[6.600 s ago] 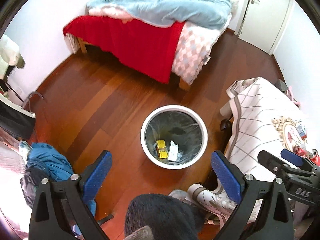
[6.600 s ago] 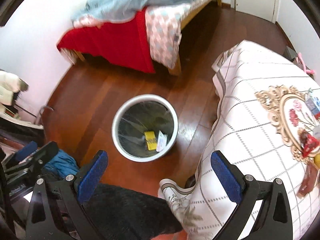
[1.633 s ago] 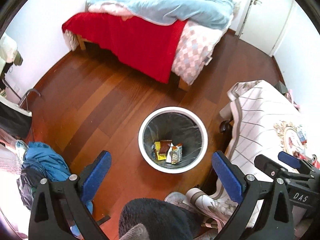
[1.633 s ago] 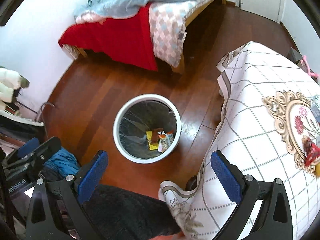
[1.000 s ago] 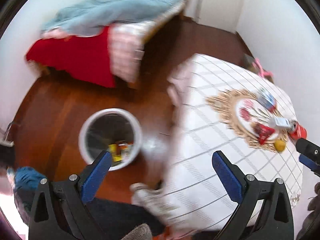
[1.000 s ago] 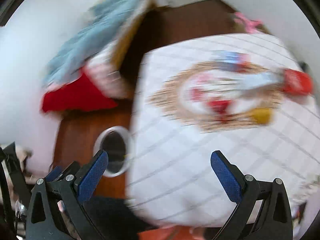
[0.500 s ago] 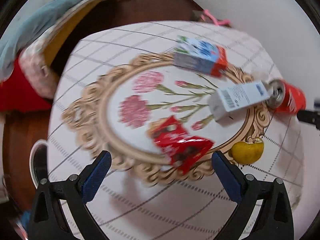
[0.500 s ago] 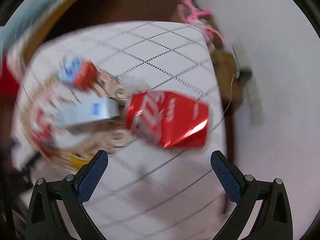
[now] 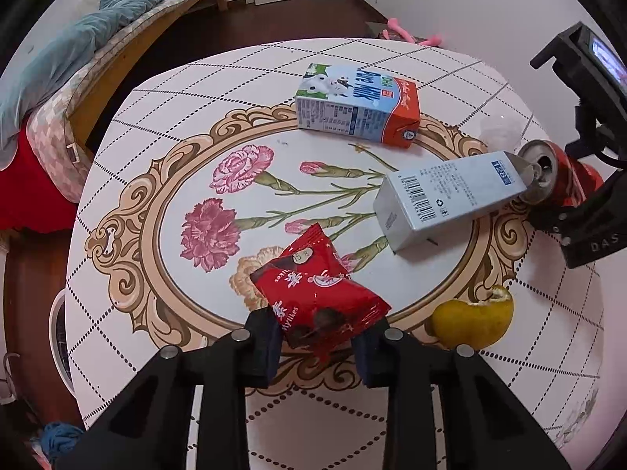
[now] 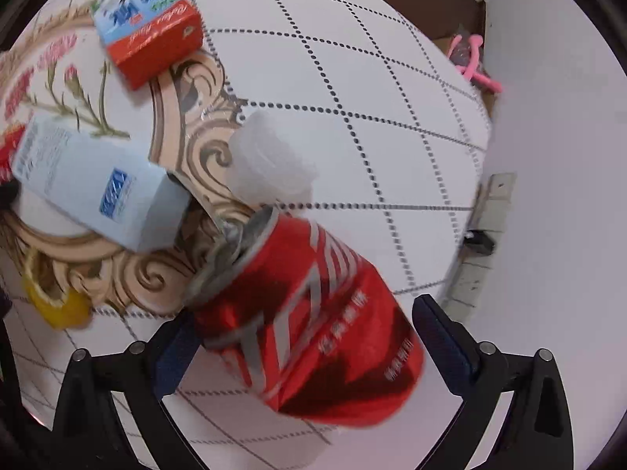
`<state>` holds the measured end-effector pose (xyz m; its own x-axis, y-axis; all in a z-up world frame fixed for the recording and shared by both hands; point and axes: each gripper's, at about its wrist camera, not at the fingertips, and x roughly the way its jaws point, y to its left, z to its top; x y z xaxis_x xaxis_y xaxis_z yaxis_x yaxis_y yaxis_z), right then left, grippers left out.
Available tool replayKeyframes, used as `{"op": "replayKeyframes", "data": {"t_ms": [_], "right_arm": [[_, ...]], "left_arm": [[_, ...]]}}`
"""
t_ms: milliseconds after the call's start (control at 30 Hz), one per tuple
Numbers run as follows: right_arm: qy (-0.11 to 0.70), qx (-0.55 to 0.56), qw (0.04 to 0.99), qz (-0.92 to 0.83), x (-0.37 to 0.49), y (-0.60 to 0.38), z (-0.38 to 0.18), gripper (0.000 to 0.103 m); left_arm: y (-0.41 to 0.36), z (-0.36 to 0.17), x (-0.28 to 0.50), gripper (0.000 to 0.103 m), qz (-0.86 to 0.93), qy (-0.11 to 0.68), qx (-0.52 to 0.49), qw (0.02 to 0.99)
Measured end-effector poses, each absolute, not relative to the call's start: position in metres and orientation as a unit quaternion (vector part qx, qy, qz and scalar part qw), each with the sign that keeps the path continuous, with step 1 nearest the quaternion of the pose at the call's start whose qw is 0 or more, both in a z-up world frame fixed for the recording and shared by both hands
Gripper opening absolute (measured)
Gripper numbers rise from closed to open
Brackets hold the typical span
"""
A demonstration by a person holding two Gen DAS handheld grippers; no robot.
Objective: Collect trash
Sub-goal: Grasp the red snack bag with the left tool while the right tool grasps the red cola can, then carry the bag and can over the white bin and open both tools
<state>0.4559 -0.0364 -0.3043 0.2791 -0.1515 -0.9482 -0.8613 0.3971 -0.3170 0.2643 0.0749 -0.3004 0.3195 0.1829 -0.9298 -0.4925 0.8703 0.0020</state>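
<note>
On the round table [image 9: 352, 55], my left gripper [image 9: 317, 342] is shut on the near end of a red snack packet [image 9: 317, 293]. My right gripper [image 10: 305, 348] straddles a red soda can [image 10: 313, 321] lying on its side; the left pad touches the can and the right pad stands a little off it. The can also shows in the left wrist view [image 9: 564, 172]. A grey carton [image 9: 446, 203] lies against the can's mouth. A blue and orange milk carton [image 9: 356, 105] lies farther back. A yellow lemon peel [image 9: 470, 315] sits right of the packet.
A small translucent plastic bottle [image 10: 266, 160] lies behind the can. The white bin's rim [image 9: 58, 340] shows at the table's left edge. A bed [image 9: 78, 55] stands far left. A white wall [image 10: 548, 196] is close on the right.
Both grippers swung from above the bin to the table. The left one has closed on the red packet. The right one has moved in around the can and narrowed.
</note>
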Motion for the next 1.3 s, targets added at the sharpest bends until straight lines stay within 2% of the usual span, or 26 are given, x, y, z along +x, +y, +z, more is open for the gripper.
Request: {"op": "replayKeyframes", "data": {"t_ms": [133, 333, 400, 467, 567, 667, 700, 733, 767, 1067, 1300], "right_arm": [[0.57, -0.413, 0.649, 0.288, 0.466, -0.047, -0.301, 0.099], [0.669, -0.25, 0.639, 0.286, 0.471, -0.086, -0.294, 0.094], [0.673, -0.232, 0.639, 0.291, 0.466, -0.095, -0.293, 0.073], [0.682, -0.213, 0.637, 0.288, 0.46, -0.103, -0.295, 0.071], [0.67, -0.258, 0.638, 0.278, 0.445, -0.106, -0.307, 0.071], [0.652, -0.264, 0.657, 0.272, 0.438, -0.109, -0.303, 0.06], [0.655, -0.252, 0.658, 0.275, 0.436, -0.111, -0.3, 0.053], [0.654, -0.24, 0.663, 0.274, 0.434, -0.113, -0.298, 0.041], [0.649, -0.239, 0.668, 0.274, 0.427, -0.113, -0.293, 0.039], [0.615, -0.148, 0.711, 0.306, 0.367, -0.112, -0.234, 0.039], [0.581, -0.094, 0.72, 0.367, 0.304, -0.062, -0.192, 0.039]], "left_arm": [[0.081, -0.297, 0.269, 0.024, 0.217, 0.538, -0.139, 0.803], [0.084, -0.283, 0.258, 0.024, 0.222, 0.529, -0.148, 0.806], [0.085, -0.281, 0.253, 0.024, 0.225, 0.527, -0.152, 0.805], [0.087, -0.282, 0.248, 0.024, 0.226, 0.527, -0.156, 0.804], [0.084, -0.284, 0.244, 0.024, 0.226, 0.53, -0.155, 0.802], [0.08, -0.283, 0.239, 0.024, 0.225, 0.532, -0.155, 0.802], [0.078, -0.282, 0.236, 0.024, 0.224, 0.531, -0.156, 0.802], [0.077, -0.28, 0.233, 0.024, 0.224, 0.529, -0.156, 0.803], [0.076, -0.278, 0.231, 0.024, 0.224, 0.528, -0.157, 0.804], [0.081, -0.242, 0.2, 0.024, 0.223, 0.502, -0.166, 0.819], [0.108, -0.185, 0.157, 0.024, 0.237, 0.453, -0.171, 0.842]]}}
